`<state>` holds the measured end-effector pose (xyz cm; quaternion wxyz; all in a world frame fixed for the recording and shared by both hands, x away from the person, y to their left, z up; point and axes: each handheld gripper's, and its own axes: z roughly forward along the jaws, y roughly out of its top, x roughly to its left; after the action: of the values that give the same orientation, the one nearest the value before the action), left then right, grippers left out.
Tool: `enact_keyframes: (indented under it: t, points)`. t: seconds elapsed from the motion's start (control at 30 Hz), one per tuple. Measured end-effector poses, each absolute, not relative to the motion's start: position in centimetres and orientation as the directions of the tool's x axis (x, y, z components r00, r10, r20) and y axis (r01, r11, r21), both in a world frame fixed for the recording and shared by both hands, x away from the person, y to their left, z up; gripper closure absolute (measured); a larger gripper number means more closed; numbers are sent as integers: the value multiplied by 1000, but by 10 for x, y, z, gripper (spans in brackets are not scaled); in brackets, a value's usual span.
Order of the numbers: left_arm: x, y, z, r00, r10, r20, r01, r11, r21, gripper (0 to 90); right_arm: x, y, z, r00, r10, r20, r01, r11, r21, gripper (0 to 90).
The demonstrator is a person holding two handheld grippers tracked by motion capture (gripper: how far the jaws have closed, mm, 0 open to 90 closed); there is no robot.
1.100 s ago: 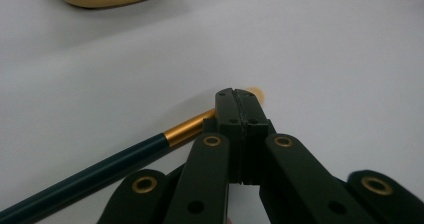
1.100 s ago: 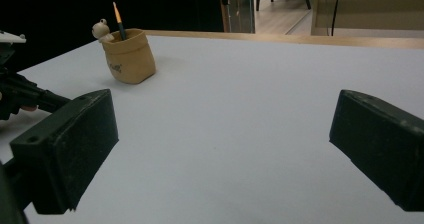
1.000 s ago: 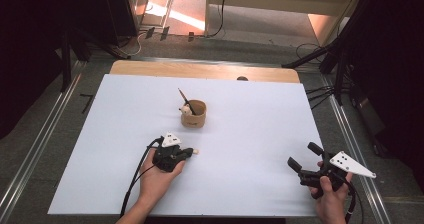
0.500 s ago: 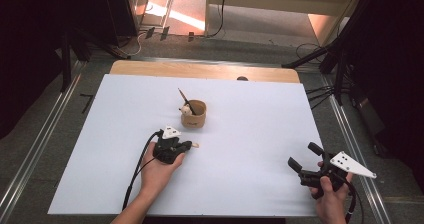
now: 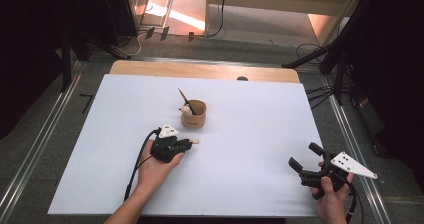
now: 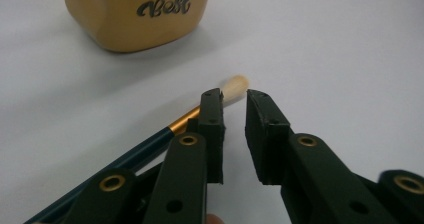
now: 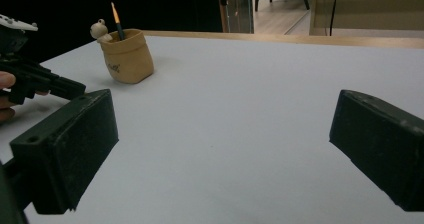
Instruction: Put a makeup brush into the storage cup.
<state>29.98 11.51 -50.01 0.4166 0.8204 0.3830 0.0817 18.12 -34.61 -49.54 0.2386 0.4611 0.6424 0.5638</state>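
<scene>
A tan pot (image 5: 194,115) marked "Best" (image 6: 137,14) stands mid-table with a dark brush (image 5: 186,100) and a small pale figure (image 7: 100,30) in it. A second brush (image 6: 150,144), dark blue with a gold ferrule and pale bristles, lies flat just in front of the pot. My left gripper (image 5: 189,143) rests low over it. Its jaws have just been opening and stand narrowly apart (image 6: 233,95). The brush runs beside and under the left jaw, and the gap itself holds nothing. My right gripper (image 5: 303,154) is wide open (image 7: 225,134) near the front right.
The white sheet (image 5: 260,109) covers most of the wooden table (image 5: 200,70). Metal rails and dark stands flank both sides, and cables lie on the floor beyond the far edge.
My left hand has crept a little toward the pot, and the brush's pale tip now pokes out past the jaws. The right hand has stayed put.
</scene>
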Motion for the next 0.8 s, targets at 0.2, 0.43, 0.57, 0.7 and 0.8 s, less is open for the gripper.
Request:
enact_keyframes:
  t: [0.2, 0.43, 0.57, 0.7, 0.8]
  points:
    - [297, 122, -484, 742, 649, -165, 507, -384, 772, 579, 181, -345, -495, -462, 863, 204, 323, -51, 945, 0]
    - [300, 129, -461, 789, 597, -146, 466, -426, 775, 407, 181, -345, -495, -463, 864, 199, 323, -45, 945, 0]
    - [305, 135, -452, 806, 581, -115, 455, -484, 748, 385, 181, -345, -496, -464, 863, 200, 321, -47, 946, 0]
    - [312, 141, -445, 817, 568, -96, 448, -522, 726, 381, 182, -345, -496, -464, 863, 201, 321, -48, 946, 0]
    - [317, 146, -441, 830, 554, -63, 431, -565, 703, 371, 182, -345, -496, -463, 863, 199, 323, -45, 945, 0]
